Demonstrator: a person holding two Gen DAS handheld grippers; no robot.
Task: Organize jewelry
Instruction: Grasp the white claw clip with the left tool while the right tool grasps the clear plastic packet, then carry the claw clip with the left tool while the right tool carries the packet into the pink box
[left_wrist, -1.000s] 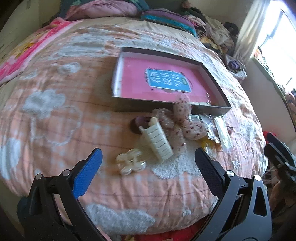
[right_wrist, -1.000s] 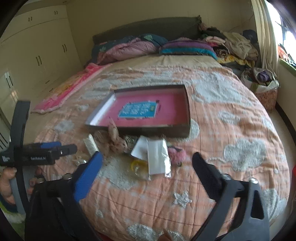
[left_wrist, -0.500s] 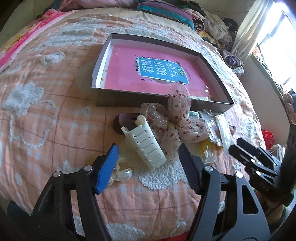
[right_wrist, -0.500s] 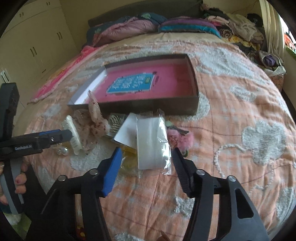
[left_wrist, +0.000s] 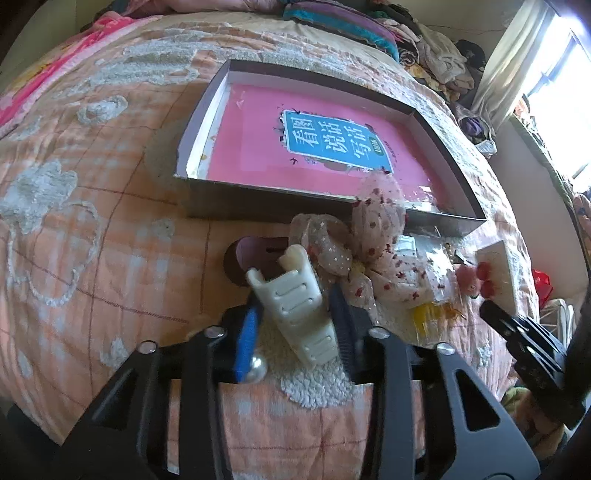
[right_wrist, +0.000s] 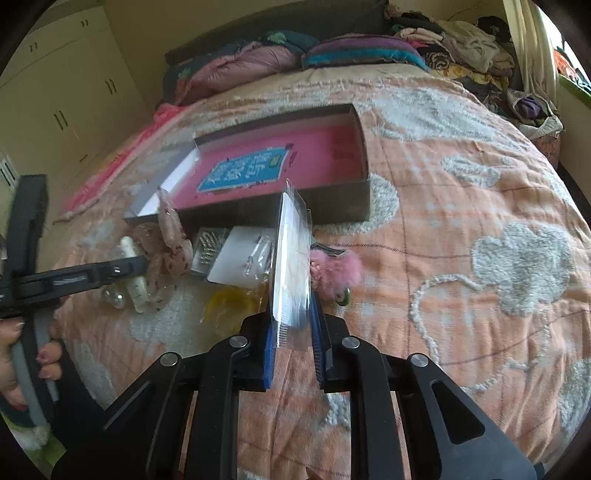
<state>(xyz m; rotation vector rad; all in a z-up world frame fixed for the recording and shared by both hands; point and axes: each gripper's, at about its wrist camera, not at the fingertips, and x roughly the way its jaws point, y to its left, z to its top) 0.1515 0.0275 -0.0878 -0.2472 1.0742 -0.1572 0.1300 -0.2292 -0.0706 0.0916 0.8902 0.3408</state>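
The box (left_wrist: 207, 199) sits far on the bed. The right gripper (right_wrist: 293, 343), just closed, pinches a slippery packet (right_wrist: 291, 266) that may slide out; the left gripper (left_wrist: 295, 332), also just closing, clamps the cream hair claw (left_wrist: 295, 306), which could twist free.

1. Hair clip (left_wrist: 295, 306): cream plastic, smooth, semi-gloss.
2. Bow (left_wrist: 365, 251): sheer mesh cloth, speckled, slight glitter.
3. Packet (right_wrist: 291, 266): clear glossy plastic film over a white card.
4. Box (left_wrist: 236, 208): matt grey card walls, glossy pink paper liner.
5. Bedspread (right_wrist: 461, 229): peach cloth, rough tufted white patches.
6. Pearl bead (left_wrist: 257, 365): glossy.
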